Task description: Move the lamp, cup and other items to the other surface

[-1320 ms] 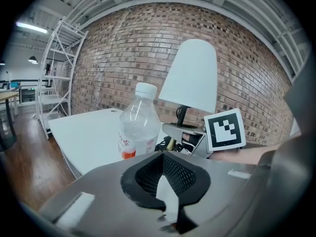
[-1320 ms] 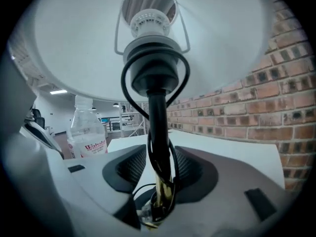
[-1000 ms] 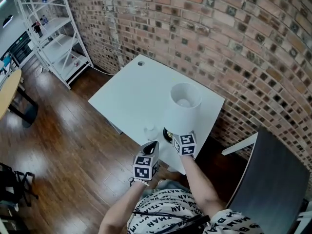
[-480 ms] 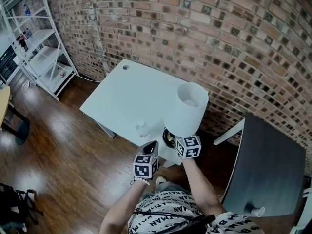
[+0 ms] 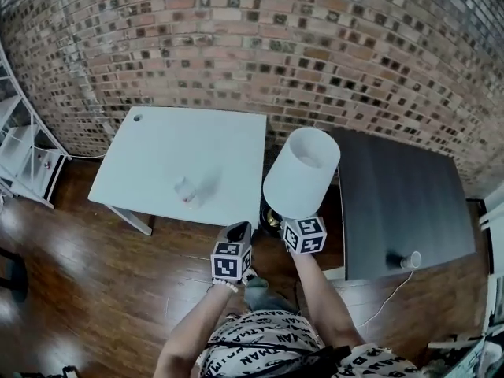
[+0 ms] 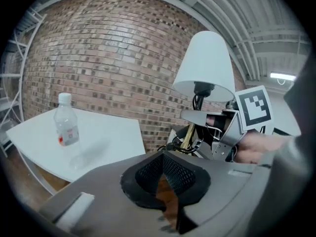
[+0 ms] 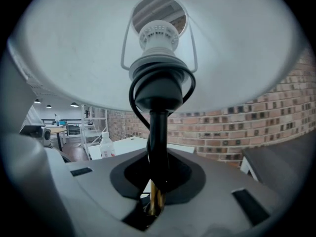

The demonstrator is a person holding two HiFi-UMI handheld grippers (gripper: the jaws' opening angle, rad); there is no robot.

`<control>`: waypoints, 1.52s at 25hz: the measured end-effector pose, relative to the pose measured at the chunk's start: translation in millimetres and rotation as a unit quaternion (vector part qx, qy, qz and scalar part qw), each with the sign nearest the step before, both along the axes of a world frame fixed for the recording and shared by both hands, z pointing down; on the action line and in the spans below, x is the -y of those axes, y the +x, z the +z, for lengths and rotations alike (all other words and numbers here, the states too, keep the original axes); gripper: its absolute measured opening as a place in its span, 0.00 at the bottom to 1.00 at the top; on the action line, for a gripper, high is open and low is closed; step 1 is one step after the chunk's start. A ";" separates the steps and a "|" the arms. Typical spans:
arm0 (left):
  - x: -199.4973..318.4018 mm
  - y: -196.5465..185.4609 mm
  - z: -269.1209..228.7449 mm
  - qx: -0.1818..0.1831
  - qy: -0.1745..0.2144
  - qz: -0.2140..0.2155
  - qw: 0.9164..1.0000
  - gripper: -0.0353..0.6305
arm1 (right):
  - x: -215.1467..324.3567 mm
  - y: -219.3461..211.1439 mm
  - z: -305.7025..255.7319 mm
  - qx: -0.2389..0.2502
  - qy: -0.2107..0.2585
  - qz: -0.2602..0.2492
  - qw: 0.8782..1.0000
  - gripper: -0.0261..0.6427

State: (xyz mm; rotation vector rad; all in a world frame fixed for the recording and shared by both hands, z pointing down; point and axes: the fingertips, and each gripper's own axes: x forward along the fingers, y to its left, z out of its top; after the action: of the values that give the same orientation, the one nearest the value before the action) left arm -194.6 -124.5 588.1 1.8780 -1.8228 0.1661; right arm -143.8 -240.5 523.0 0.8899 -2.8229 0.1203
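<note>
The lamp, with its white shade [image 5: 302,172] and brass-and-black stem [image 7: 158,132], hangs in the air over the gap between the white table [image 5: 157,148] and the dark table [image 5: 402,195]. My right gripper [image 5: 277,220] is shut on the stem low down, and the shade fills the top of the right gripper view. Beside it on the left my left gripper [image 5: 238,231] holds nothing, with its jaws together. The lamp [image 6: 205,63] also shows in the left gripper view. A clear bottle [image 5: 186,189] stands on the white table. A white cup [image 5: 408,260] lies near the dark table's front edge.
A brick wall [image 5: 260,46] runs behind both tables. A white shelf unit [image 5: 24,148] stands at the far left on the wooden floor [image 5: 71,290]. A thin white cable [image 5: 384,299] trails down by the dark table's front corner.
The lamp has left the white table and moved right with my right gripper, out over the gap. The head view has swung right, so the whole dark table now shows. My left gripper followed.
</note>
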 end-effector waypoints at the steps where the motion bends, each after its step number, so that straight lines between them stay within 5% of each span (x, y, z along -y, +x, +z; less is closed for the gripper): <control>1: -2.0 14.9 0.8 -0.001 0.000 0.017 1.000 0.05 | -4.6 18.7 -0.3 -0.002 0.002 0.016 1.000 0.12; 8: -17.9 111.8 -0.8 -0.008 -0.001 0.138 0.990 0.05 | -32.1 142.2 -11.3 -0.007 0.006 0.134 0.991 0.12; 16: 14.7 232.2 -7.8 -0.001 0.011 0.254 0.967 0.05 | -8.1 306.6 -18.0 -0.005 0.017 0.262 0.965 0.12; 27: 96.2 353.9 0.6 0.005 0.018 0.315 0.949 0.05 | 61.2 468.9 8.3 -0.006 0.022 0.349 0.937 0.12; 38: 151.8 408.8 28.6 0.012 0.001 0.321 0.947 0.05 | 123.6 543.6 66.0 -0.007 -0.002 0.373 0.928 0.12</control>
State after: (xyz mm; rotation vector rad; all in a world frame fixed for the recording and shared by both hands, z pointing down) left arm 214.2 -276.3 616.7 2.4161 -1.1566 0.4106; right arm 399.8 -364.1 589.0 1.8954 -2.3044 0.2128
